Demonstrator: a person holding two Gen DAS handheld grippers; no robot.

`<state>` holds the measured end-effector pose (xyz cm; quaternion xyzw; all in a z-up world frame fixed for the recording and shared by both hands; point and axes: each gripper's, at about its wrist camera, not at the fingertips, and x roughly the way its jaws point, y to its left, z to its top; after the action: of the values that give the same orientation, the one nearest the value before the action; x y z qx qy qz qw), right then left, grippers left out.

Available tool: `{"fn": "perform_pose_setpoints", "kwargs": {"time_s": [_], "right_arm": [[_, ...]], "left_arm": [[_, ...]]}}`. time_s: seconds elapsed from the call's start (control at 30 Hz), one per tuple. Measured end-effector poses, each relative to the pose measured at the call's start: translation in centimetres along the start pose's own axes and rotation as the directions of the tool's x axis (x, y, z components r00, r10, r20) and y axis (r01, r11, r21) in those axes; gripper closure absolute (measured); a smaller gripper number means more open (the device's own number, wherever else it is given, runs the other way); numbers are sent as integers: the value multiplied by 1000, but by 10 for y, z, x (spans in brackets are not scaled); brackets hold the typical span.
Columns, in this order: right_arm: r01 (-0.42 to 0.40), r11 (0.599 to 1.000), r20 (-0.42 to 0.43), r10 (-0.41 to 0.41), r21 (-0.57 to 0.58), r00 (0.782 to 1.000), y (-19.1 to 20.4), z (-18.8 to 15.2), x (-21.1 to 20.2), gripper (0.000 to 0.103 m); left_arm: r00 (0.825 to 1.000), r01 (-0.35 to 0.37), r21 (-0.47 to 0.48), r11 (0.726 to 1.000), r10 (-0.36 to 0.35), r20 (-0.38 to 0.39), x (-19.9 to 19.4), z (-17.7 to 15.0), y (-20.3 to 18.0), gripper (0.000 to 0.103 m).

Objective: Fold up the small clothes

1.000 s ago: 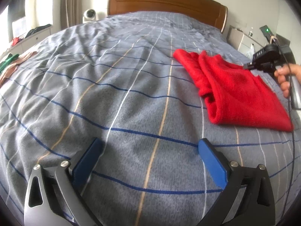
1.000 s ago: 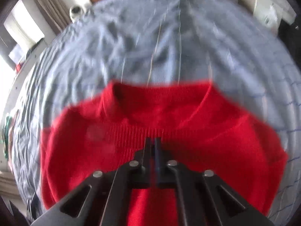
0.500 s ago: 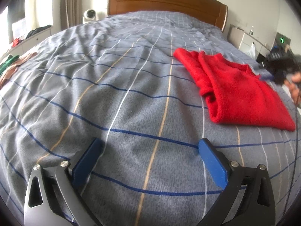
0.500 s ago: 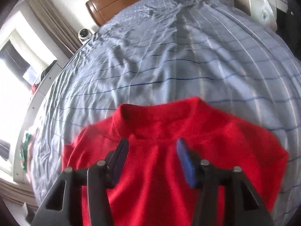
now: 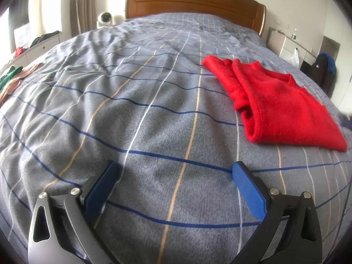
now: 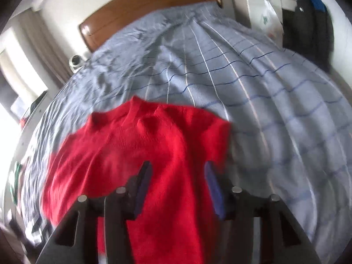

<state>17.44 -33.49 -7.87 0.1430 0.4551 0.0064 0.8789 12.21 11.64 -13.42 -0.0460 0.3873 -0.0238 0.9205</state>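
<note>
A red knitted sweater (image 5: 279, 101) lies folded on the grey checked bed cover, at the right of the left wrist view. My left gripper (image 5: 173, 172) is open and empty, low over bare cover well to the left of the sweater. In the right wrist view the sweater (image 6: 154, 145) lies right under my right gripper (image 6: 177, 171), which is open and empty, with its blue pads above the sweater's body. The view is blurred by motion.
The bed cover (image 5: 132, 101) fills most of both views, with a wooden headboard (image 5: 193, 2) at the far end. Green and tan clothes (image 5: 11, 79) lie at the left edge. A white nightstand (image 6: 257, 11) and dark hanging clothes (image 6: 312, 19) stand to the right.
My right gripper opened, let go of the red sweater and drew back out of the left wrist view. The left gripper has not moved.
</note>
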Motion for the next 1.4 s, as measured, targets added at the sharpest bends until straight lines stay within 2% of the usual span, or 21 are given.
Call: {"fn": "perform_pose_setpoints", "kwargs": {"time_s": [0.1, 0.3, 0.37, 0.43, 0.5, 0.53, 0.63, 0.77, 0.9, 1.0, 1.07, 1.17, 1.23, 1.3, 1.33, 1.37, 1.4], "right_arm": [[27, 999, 30, -26, -25, 999, -15, -43, -27, 49], [83, 996, 98, -87, 44, 991, -42, -116, -72, 47], [89, 994, 123, -96, 56, 988, -41, -136, -82, 34], [91, 994, 115, -97, 62, 989, -41, -152, -81, 26], [114, 992, 95, -118, 52, 988, -37, -162, -72, 25], [132, 990, 116, -136, 39, 984, -34, -167, -72, 25], [156, 987, 104, -158, 28, 982, -31, -163, -72, 24], [56, 995, 111, -65, 81, 992, -35, -141, -81, 25], [-19, 996, 122, 8, 91, 993, -37, -80, -70, 25], [-79, 991, 72, 72, 105, 995, -37, -36, -40, 25], [-98, 986, 16, 97, 135, 995, -35, -14, -11, 34], [-123, 973, -70, 139, 195, 988, -31, -2, 27, 38], [-95, 974, -122, 121, 203, 985, -22, -2, 50, 41], [-26, 984, -143, 51, 174, 988, -12, -5, 56, 55], [-10, 986, -139, 33, 165, 990, -8, -5, 54, 71], [-8, 986, -137, 30, 165, 990, -4, -3, 51, 92], [5, 988, -129, 16, 157, 992, 4, 0, 43, 92]], "left_arm": [[1000, -2, 4, 1000, 2, 3, 0, -1, 0, 1], [1000, -13, 17, 1000, 12, 14, -1, -3, -1, 1], [1000, -15, 20, 1000, 15, 16, -1, -3, -1, 1], [1000, -16, 23, 1000, 16, 19, -2, -4, -1, 1], [1000, -16, 26, 1000, 16, 21, -3, -5, -1, 1], [1000, -17, 27, 999, 16, 20, -3, -5, -2, 1], [1000, -27, 24, 999, 27, -8, -14, -7, -2, 1], [998, 51, -27, 998, -52, -43, -38, -9, 1, 1], [995, 85, -119, 989, -91, -43, -54, -17, 12, 1], [996, 63, -96, 993, -68, -49, -49, -20, 14, 1], [999, 35, -74, 997, -37, -34, -44, -20, 14, 1], [999, 6, -48, 999, -8, -32, -36, -19, 13, 1], [1000, -7, -28, 1000, 7, -29, -34, -18, 11, 1], [1000, -11, -19, 1000, 11, -29, -33, -18, 9, 1], [1000, -7, -25, 1000, 6, -29, -33, -18, 11, 1], [1000, -1, -33, 999, 0, -30, -34, -17, 12, 1], [1000, 8, -48, 999, -9, -30, -34, -16, 15, 1]]}}
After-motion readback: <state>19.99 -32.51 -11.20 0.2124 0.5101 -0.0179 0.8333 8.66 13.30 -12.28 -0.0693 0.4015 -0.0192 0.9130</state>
